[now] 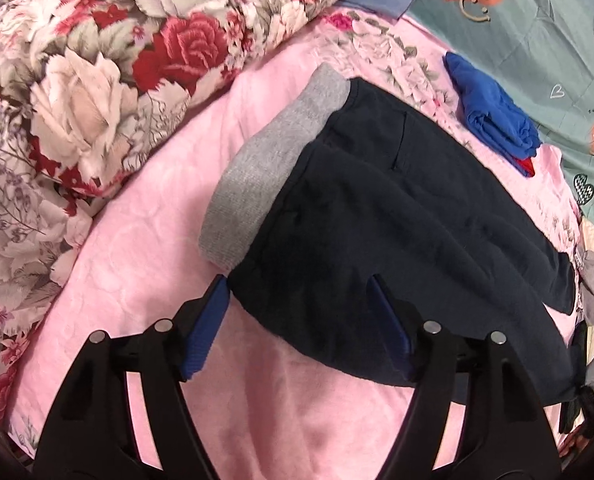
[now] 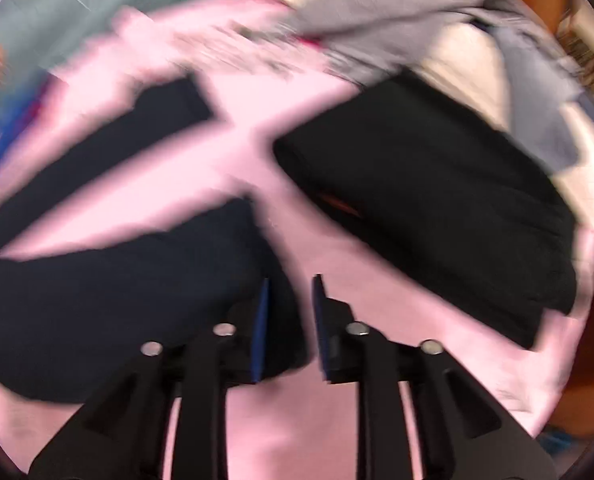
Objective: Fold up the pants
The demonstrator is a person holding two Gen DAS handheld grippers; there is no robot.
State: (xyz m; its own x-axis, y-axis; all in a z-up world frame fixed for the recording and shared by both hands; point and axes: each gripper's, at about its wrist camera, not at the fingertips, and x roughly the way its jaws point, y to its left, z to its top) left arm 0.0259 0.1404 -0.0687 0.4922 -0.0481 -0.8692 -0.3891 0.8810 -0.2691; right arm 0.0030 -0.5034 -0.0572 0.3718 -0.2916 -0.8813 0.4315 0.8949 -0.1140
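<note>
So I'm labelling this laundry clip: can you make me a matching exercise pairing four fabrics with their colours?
Things:
1. pants
2. waistband
3. folded garment
4. bed sheet

Colours:
A. bright blue
B. pink
C. dark navy
D. grey

Pairs: 1-C, 2-D, 3-A, 4-B

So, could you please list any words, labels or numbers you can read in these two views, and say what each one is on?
Teal heart-print sheet: a small line of script near its right edge, too small to read reliably.
Small tag at the dark pants' far end: any print is too small to read.
Right wrist view: blurred by motion, nothing readable.
No brand or number shows on either gripper.
</note>
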